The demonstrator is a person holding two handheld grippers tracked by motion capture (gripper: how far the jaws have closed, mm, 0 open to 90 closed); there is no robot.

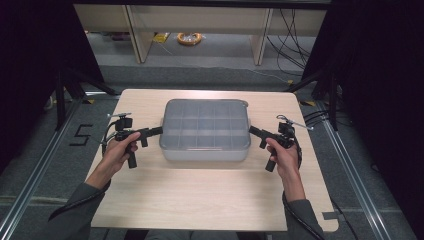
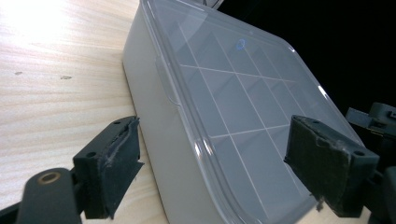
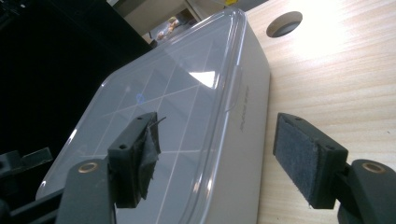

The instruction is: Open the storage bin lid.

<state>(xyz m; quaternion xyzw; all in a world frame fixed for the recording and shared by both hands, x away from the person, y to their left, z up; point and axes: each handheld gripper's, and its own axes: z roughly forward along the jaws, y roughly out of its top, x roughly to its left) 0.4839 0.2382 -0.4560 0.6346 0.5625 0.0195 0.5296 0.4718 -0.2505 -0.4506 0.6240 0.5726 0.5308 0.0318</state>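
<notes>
near edge of the wooden table (image 1: 200,200): two forearms in grey sleeves come in from the bottom of the high view, one hand per gripper. left gripper (image 1: 159,131) is held level, tips at the left end of the box; right gripper (image 1: 252,130) mirrors it at the right end. in the left gripper view the jaws stand wide apart and straddle the box's edge, one pad low beside the white side wall over the table, the other over the lid; neither pad presses on the box as far as i can see. in the right gripper view, same arrangement: jaws well open, one pad over the lid, one out beside the wall above the wood, gap visible on both sides, nothing gripped. the compartment box (image 1: 205,129) sits flat at the middle of the table, long side facing the person, clear lid (image 2: 243,93) on, a grid of dividers showing through; compartments look empty from here. a round hole in the tabletop (image 3: 284,23) lies beyond the box's far corner. farther off, past the table: grey floor, pale shelving legs, a coil of yellow cable (image 1: 189,38) on the floor.
</notes>
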